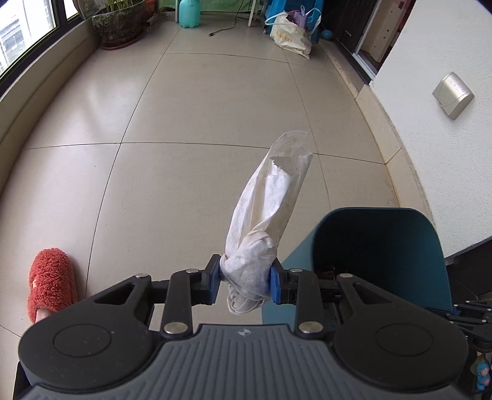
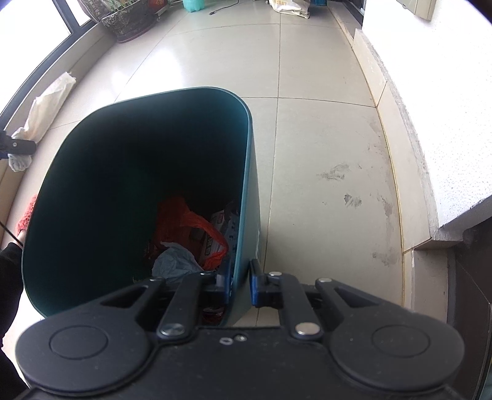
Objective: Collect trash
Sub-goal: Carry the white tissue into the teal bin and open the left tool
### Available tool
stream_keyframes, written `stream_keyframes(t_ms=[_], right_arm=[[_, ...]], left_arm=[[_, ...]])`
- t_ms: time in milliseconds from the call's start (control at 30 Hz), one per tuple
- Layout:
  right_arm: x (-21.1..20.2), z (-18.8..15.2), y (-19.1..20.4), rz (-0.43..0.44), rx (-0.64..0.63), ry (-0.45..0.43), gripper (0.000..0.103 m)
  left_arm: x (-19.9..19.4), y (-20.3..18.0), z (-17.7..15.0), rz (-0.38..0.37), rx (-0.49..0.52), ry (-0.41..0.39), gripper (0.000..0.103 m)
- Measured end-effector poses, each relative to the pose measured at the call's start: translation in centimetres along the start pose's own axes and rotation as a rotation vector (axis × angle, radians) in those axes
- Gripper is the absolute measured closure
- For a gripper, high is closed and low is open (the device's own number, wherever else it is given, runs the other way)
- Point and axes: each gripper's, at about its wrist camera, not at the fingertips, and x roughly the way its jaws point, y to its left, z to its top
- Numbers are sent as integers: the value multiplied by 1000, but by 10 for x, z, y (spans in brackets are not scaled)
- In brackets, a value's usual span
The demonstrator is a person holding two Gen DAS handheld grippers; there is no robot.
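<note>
Clamping crumpled white paper wrapper [image 1: 261,234], left gripper [image 1: 245,281] pads tight on its knotted end, rest sticking up twd 12 o'clock, off the floor. Right gripper [image 2: 240,284] nearly closed, pinching teal trash bin [image 2: 92,190] wall at rim; orange bag [image 2: 190,227] + paper scraps inside. Bin at 3 o'clock of wrapper. Red slipper [image 1: 50,283] at 9. Far: planter [image 1: 120,24], tote bag [image 1: 290,34] at 12.

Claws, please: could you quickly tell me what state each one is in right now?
Left claw: closed on the crumpled white paper wrapper.
Right claw: closed on the wall of the teal trash bin, at its rim.
</note>
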Motion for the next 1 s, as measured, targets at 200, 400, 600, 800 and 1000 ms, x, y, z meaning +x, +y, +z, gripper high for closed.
stream_keyframes(t_ms=[200, 400, 600, 800, 1000], right_arm=[[0, -1, 0, 1, -11, -5, 92], [-1, -2, 3, -3, -29, -12, 92], [-2, -1, 3, 2, -31, -17, 92], [-3, -1, -1, 21, -26, -21, 91], [-2, 0, -6, 41, -13, -21, 90]], left_arm=[[-31, -63, -18, -78, 89, -3, 73], [-6, -114, -40, -89, 165, 70, 73], [47, -147, -52, -19, 194, 173, 73], [104, -157, -54, 38, 186, 285, 72], [132, -157, -56, 68, 190, 349, 72]])
